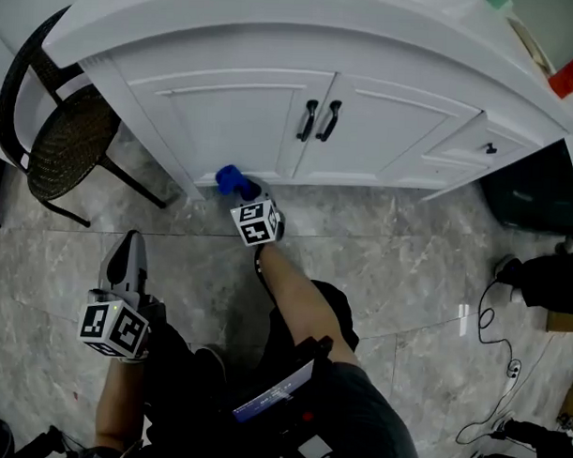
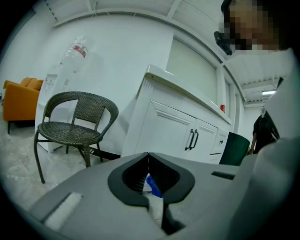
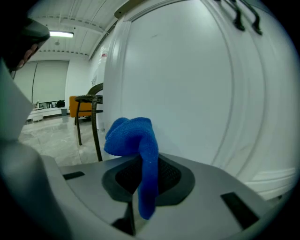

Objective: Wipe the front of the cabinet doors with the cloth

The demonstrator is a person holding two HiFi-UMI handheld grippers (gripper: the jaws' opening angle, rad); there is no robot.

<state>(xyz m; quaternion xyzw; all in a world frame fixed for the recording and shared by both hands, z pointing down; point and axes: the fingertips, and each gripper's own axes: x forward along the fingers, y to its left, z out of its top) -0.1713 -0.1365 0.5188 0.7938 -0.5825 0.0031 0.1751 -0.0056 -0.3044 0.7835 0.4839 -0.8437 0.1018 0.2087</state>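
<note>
Nubby blue cloth (image 3: 131, 138) — pinched in right tongs (image 3: 144, 164), smooth white door (image 3: 197, 93)

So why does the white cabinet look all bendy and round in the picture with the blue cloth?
Right gripper view: the wide-angle lens bows the cabinet door and darkens the corners, while the cloth looks sharp. Left gripper view: same curving, dark rim too. Head view: much milder bending.
</note>
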